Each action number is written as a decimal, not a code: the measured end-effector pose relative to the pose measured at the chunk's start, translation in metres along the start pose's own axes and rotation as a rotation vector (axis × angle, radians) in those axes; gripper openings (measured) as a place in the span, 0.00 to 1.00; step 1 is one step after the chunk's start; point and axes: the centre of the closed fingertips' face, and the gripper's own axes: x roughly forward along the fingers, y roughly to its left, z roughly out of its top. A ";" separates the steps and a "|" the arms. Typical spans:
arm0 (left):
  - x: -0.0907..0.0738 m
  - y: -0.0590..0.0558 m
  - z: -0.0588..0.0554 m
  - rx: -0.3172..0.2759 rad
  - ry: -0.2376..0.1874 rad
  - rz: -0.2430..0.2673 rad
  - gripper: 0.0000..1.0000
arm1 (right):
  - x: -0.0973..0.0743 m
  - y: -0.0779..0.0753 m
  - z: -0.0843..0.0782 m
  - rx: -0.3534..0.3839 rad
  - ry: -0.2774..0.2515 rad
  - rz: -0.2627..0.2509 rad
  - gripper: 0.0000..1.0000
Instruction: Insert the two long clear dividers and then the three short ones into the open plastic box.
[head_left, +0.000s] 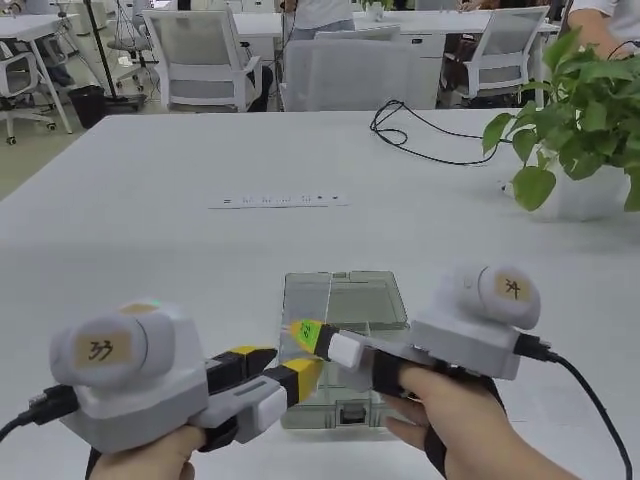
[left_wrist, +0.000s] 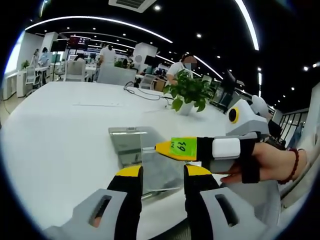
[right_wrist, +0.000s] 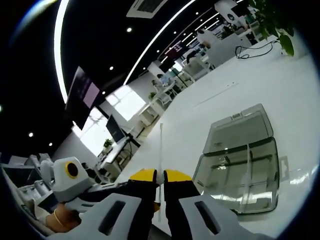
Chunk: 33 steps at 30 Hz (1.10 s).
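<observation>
**Clear divider (right_wrist: 161, 145) in the right fingers, most of the fitting yet to do**

We see the right gripper (right_wrist: 160, 175) with its fingers closed almost to touching on a thin clear divider. The divider stands edge-on between them and runs well past the tips. In the head view this gripper reaches in from the right, with its tips above the left part of the plastic box (right_wrist: 225, 175). The box lies on the white worktop (head_left: 150, 230) just in front of us, with its lid (head_left: 368, 298) folded open on the far side.

The left gripper (left_wrist: 164, 171) has its fingers parted wide with nothing between them. It sits low by the near left corner of the box.

In the right gripper view, one upright clear wall appears to run the length of the box's base. We take it for the first long divider, already seated, though reflections in the clear plastic make any count unsure. We judge the held piece to be the second long one, not yet in its slots. By that reading the three short ones are all left to do.

A row of thin pale pieces (head_left: 280, 201) lies farther up the worktop. They may be the short dividers, but they are too small for us to tell.
</observation>
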 end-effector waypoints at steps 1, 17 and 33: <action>0.000 0.000 0.000 0.001 0.004 -0.001 0.31 | 0.000 0.000 -0.001 0.000 0.006 0.003 0.07; -0.004 -0.003 0.000 0.264 0.026 -0.008 0.58 | -0.004 -0.017 0.008 0.052 0.097 -0.093 0.07; -0.001 -0.007 -0.011 0.410 0.064 -0.028 0.83 | -0.012 -0.057 -0.003 0.178 0.359 -0.321 0.07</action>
